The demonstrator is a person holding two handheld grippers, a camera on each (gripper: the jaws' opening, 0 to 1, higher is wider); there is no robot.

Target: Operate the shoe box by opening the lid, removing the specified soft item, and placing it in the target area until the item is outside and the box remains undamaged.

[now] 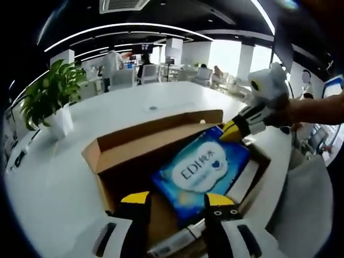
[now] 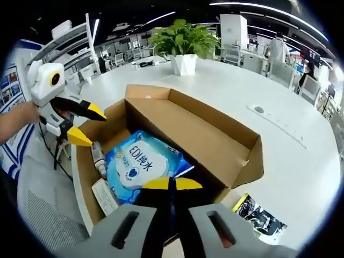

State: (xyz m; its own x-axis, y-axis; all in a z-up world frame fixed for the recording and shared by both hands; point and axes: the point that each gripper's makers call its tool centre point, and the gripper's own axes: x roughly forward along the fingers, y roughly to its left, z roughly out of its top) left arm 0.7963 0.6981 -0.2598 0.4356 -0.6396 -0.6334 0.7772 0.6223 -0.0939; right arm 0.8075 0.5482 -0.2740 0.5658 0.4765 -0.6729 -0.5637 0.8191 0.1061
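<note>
An open brown cardboard shoe box (image 1: 115, 156) (image 2: 215, 137) lies on the white table with its lid flap folded back. Inside it lies a soft blue pack of wipes (image 1: 200, 167) (image 2: 137, 161) with a white label. My right gripper (image 2: 172, 184) (image 1: 232, 130) is shut at one corner of the pack, and that end looks slightly raised. Over the opposite end of the box, my left gripper (image 1: 177, 200) (image 2: 88, 125) hangs open with nothing between its yellow tips.
A potted plant (image 1: 54, 99) (image 2: 183, 40) stands on the table (image 1: 48, 183) (image 2: 301, 156) beyond the box. A small tube (image 2: 98, 156) and a card (image 2: 105, 196) lie in the box beside the pack. A dark printed leaflet (image 2: 258, 216) lies outside it. A grey chair (image 1: 309, 204) stands by the table's edge.
</note>
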